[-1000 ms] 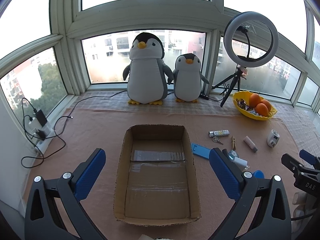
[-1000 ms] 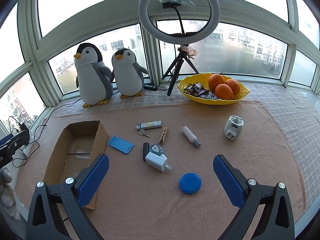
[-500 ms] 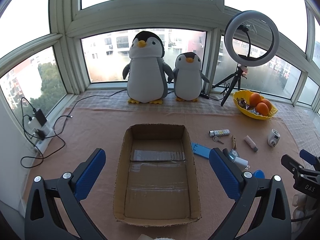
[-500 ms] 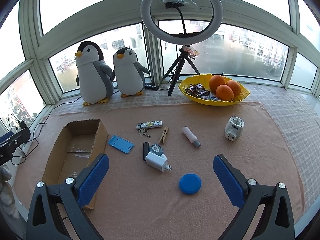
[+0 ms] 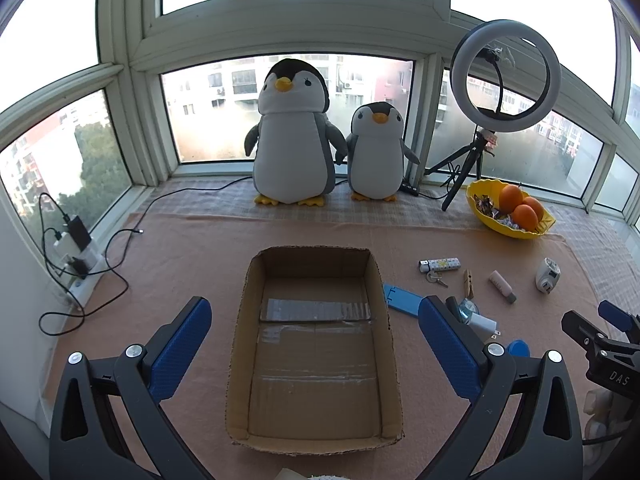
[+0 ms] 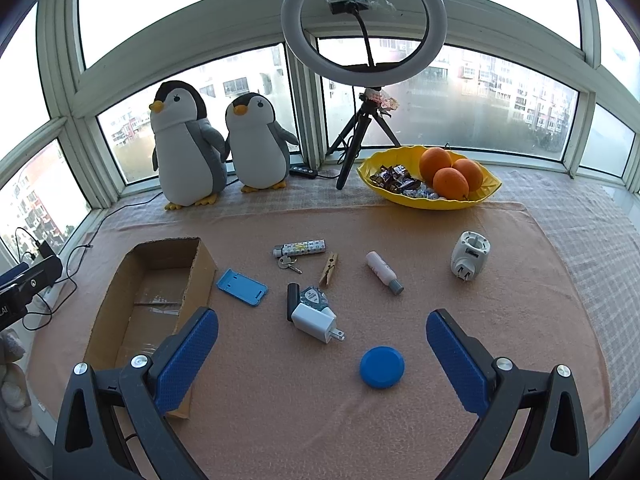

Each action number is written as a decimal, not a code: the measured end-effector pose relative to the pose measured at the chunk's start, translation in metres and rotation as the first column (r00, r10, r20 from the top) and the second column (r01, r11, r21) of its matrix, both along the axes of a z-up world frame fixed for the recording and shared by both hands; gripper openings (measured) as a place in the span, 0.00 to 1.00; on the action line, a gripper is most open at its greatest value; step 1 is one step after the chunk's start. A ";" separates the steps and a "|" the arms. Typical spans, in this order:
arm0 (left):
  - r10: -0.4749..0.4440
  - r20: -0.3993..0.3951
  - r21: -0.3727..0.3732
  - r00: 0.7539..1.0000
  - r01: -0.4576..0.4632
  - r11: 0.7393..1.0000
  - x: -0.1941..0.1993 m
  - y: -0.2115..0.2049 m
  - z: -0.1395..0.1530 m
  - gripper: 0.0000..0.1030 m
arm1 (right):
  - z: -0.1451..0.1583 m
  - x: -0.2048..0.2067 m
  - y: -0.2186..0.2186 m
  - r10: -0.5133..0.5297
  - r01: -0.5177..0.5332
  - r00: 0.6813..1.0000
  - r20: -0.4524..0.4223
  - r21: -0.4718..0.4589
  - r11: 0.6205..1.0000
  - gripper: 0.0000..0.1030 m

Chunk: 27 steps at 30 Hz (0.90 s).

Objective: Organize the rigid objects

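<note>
An empty cardboard box (image 5: 314,444) lies on the peach cloth; it also shows in the right wrist view (image 6: 100,316) at the left. My left gripper (image 5: 316,344) is open above the box. My right gripper (image 6: 322,354) is open and empty above loose items: a white charger (image 6: 314,322), a blue disc (image 6: 382,367), a blue phone stand (image 6: 242,287), a black stick (image 6: 293,300), a clothespin (image 6: 329,269), a patterned lighter (image 6: 300,248), keys (image 6: 289,264), a small white bottle (image 6: 383,272) and a white adapter (image 6: 469,256).
Two plush penguins (image 5: 294,136) and a ring light on a tripod (image 6: 362,24) stand by the windows. A yellow bowl (image 6: 472,200) holds oranges and sweets. A power strip with cables (image 5: 76,264) lies at the left edge.
</note>
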<state>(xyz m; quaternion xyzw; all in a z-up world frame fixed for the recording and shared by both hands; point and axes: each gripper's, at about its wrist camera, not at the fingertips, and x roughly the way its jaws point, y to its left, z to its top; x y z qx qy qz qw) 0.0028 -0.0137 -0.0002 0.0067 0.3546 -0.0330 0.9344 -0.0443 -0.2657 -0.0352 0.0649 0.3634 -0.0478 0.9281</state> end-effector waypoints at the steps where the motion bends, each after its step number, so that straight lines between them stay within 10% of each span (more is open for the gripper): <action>1: 0.000 0.000 -0.001 1.000 0.000 1.000 0.000 0.000 0.000 1.00 | 0.000 0.000 0.000 0.000 0.000 1.000 0.000 0.001 1.000 1.00; 27: 0.022 -0.035 0.014 0.999 -0.022 1.000 0.008 0.008 -0.016 1.00 | -0.009 0.003 -0.004 -0.005 0.005 1.000 -0.019 0.020 1.000 1.00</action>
